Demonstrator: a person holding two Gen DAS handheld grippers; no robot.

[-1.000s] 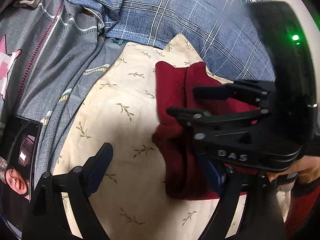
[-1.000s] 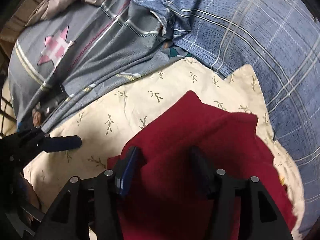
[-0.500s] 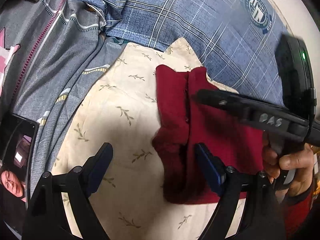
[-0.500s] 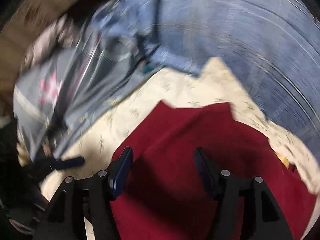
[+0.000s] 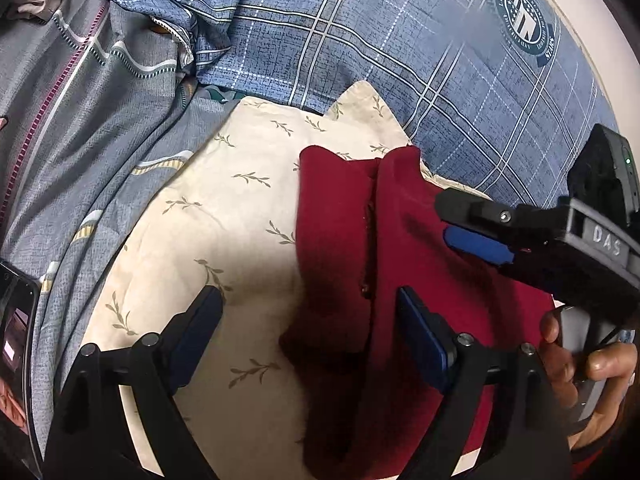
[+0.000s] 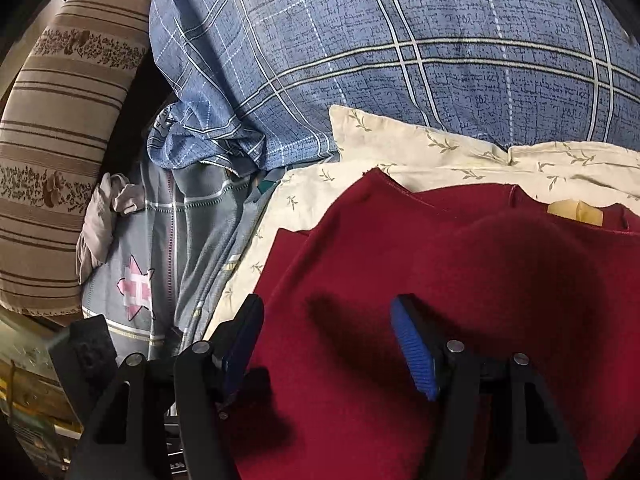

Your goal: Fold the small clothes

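A dark red garment (image 5: 352, 248) lies folded on a cream leaf-print pillowcase (image 5: 224, 216); in the right wrist view the red garment (image 6: 440, 280) fills the lower middle, a pale label (image 6: 574, 212) showing at its far edge. My left gripper (image 5: 308, 332) is open and empty, just above the garment's left fold. My right gripper (image 6: 328, 344) is open and empty, low over the cloth. In the left wrist view the right gripper (image 5: 472, 224) reaches in from the right over the garment's right half.
A blue plaid quilt (image 5: 400, 40) lies behind the pillowcase. A grey patterned sheet (image 5: 80, 140) lies to the left, with a phone (image 5: 16, 332) at the left edge. A striped brown bolster (image 6: 52, 160) stands at the far left.
The right gripper has pulled back to the right off the garment's middle and swung its view upward. The left gripper has barely moved. The garment stays folded.
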